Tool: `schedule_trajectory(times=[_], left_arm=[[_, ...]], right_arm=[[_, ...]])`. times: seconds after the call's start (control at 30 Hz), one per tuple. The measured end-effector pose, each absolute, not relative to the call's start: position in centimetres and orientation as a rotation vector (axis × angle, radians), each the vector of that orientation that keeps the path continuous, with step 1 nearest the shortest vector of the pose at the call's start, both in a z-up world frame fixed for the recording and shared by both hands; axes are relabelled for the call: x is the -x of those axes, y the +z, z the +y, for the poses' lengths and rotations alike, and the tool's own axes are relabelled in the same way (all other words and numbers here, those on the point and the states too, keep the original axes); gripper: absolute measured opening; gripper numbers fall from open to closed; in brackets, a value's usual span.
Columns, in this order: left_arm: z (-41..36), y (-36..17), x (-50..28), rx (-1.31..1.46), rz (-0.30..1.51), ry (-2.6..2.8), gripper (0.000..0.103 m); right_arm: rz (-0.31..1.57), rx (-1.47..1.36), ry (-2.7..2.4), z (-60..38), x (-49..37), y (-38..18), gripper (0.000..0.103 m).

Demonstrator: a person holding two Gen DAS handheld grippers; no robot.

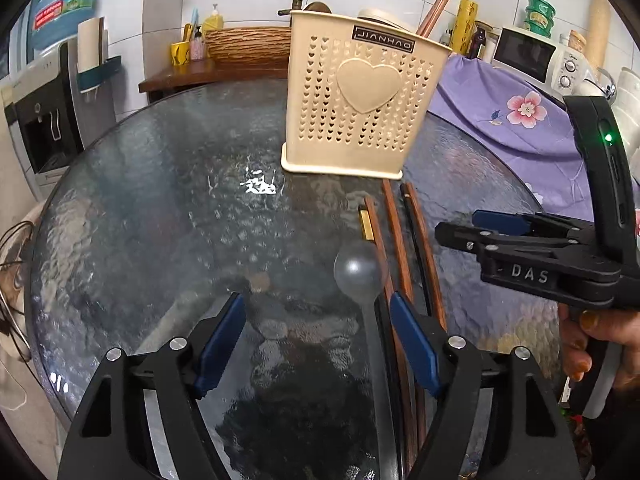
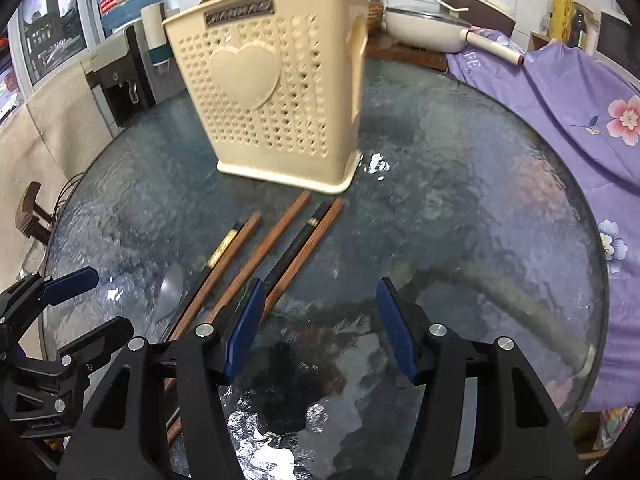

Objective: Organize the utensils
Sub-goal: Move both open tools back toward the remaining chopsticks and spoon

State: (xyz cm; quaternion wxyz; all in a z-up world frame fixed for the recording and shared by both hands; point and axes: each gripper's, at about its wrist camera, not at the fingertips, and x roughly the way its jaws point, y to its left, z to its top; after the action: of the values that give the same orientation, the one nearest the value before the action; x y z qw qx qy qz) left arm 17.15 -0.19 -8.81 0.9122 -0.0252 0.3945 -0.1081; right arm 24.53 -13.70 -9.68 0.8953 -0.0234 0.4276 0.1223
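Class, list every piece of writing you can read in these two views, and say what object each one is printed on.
"JIANHAO": dark nameplate on the cream perforated plastic utensil holder, read in the left wrist view; blurred in the right wrist view.
"DAS": white letters on the black right gripper, possibly part of a longer word.
Blue water bottle's label: too blurred to read.
Yellow patterned roll and white microwave's dials: markings too small to read.

On the table: one cream utensil holder, five chopsticks lying flat, one clear spoon.
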Motion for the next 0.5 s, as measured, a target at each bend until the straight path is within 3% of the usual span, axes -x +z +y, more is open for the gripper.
schedule_trajectory(times=[0.5], left_arm=[[-1.3, -10.1, -16.5, 0.041, 0.849, -0.233, 0.071]], right_arm=[[0.925, 0.090, 0.251, -13.3, -24.2, -10.9, 0.057]])
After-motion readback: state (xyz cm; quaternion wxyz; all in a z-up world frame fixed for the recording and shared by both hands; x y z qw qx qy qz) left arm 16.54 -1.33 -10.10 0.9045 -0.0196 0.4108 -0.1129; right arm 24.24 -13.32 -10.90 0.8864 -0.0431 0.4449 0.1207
